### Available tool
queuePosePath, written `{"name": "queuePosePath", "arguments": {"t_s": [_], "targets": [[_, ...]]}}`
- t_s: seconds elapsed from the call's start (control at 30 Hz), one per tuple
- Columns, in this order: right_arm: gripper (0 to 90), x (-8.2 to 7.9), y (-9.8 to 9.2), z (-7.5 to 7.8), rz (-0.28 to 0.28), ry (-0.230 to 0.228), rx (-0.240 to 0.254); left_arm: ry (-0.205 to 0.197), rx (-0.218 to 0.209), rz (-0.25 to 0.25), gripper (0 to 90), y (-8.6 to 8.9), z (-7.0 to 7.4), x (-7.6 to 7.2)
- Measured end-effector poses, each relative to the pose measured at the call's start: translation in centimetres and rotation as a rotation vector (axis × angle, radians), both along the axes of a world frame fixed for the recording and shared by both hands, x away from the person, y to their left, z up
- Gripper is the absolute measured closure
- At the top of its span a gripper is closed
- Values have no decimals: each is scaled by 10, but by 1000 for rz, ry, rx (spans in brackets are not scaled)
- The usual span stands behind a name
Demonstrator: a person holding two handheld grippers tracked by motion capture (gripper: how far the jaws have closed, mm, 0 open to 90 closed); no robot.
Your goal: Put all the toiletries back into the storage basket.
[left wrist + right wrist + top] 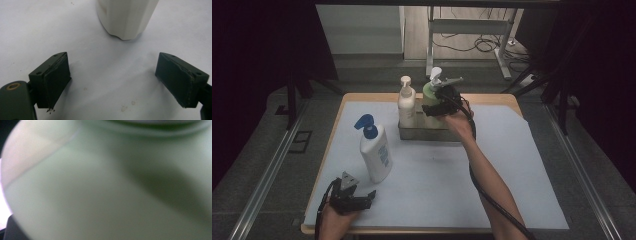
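Right gripper on the green pump bottle in the far tray

Two bottles already stand in the metal tray (pixel 424 133) at the far middle of the tabletop (pixel 512 170): a cream pump bottle (pixel 406 105) and the green pump bottle (pixel 430 93), which the right gripper (pixel 438 106), arm stretched forward, seems to pinch at its body. The blue-capped white bottle (pixel 375 150) waits near left, apparently next. Beside it the left gripper (pixel 353 200) rests low, jaws spread and empty.

The pump bottle (pixel 430 93) by the right gripper (pixel 438 107) is pale green with a white pump. The bottle (pixel 376 150) nearer the black left gripper (pixel 362 202) is white (blue print), blue-capped.
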State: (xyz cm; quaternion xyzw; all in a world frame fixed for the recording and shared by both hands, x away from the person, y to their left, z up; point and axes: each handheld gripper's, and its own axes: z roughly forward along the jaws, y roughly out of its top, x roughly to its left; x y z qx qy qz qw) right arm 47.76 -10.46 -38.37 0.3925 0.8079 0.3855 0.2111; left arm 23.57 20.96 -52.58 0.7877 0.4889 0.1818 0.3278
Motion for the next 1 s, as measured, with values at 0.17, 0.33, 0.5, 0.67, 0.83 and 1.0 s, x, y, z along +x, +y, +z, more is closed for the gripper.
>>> {"name": "queuePosePath", "arguments": {"t_s": [0.17, 0.33, 0.5, 0.67, 0.83, 1.0], "targets": [[131, 1, 0, -6, 2, 12, -7, 0, 1, 0, 121, 0, 0, 0], [132, 1, -1, -15, 3, 32, -15, 0, 0, 0, 121, 0, 0, 0], [132, 2, -1, -25, 0, 47, -23, 1, 1, 0, 121, 0, 0, 0], [132, 2, -3, -30, 0, 57, -28, 1, 1, 0, 121, 0, 0, 0], [130, 3, -3, -35, 0, 72, -29, 1, 1, 0, 121, 0, 0, 0], [124, 5, -4, -35, 14, 76, -29, 0, 2, 0, 121, 0, 0, 0]]}}
